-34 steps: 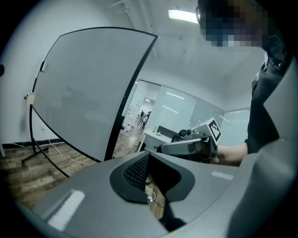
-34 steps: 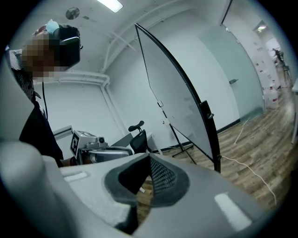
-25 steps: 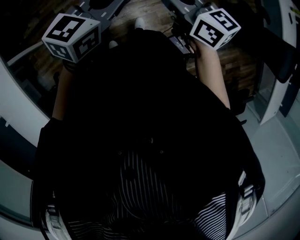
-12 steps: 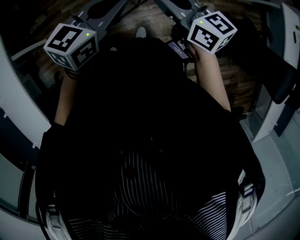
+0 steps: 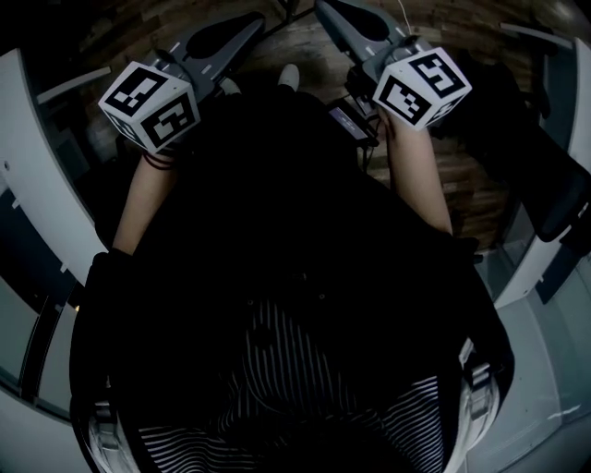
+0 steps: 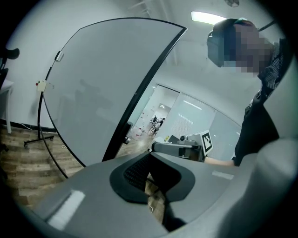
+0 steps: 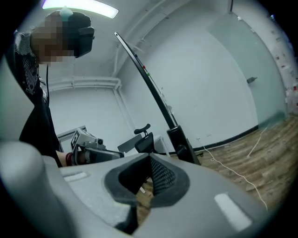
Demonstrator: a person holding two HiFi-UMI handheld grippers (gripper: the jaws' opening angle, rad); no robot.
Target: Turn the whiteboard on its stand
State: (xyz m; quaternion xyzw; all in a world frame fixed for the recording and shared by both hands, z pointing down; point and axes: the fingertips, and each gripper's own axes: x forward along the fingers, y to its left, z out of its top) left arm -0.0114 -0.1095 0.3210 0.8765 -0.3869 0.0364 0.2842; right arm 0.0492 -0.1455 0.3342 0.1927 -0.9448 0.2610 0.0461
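whiteboard (image 6: pixel 107 83), a large pale panel in a black frame, stands tilted on a wood-plank floor (image 6: pixel 23 162) in a room with white walls (image 7: pixel 223 83) and a glass partition (image 6: pixel 195 116) at the back. it is ahead of both grippers and touches neither. the left gripper view shows its broad face, up and to the left of the jaw tips, with a small clip on its upper edge. the right gripper view shows the same board almost edge-on, as a thin dark line slanting down to the black post of its stand (image 7: pixel 182 144), just right of the jaw tips. the left gripper (image 6: pixel 150 154) has its fingers together with nothing between them. the right gripper (image 7: pixel 149 157) is likewise closed and empty. each gripper view catches the other gripper, held level beside it. only the right gripper view shows an office chair (image 7: pixel 143 139) behind the post, a loose cable (image 7: pixel 233 172) across the floor and a ceiling light (image 7: pixel 79 5). the head view shows neither board face clearly. it shows the person (image 5: pixel 295 277) in dark clothing from above, both marker cubes held forward, wood floor between them and pale panels at both picture edges. open floor lies to the right of the post and under the board's lower edge.
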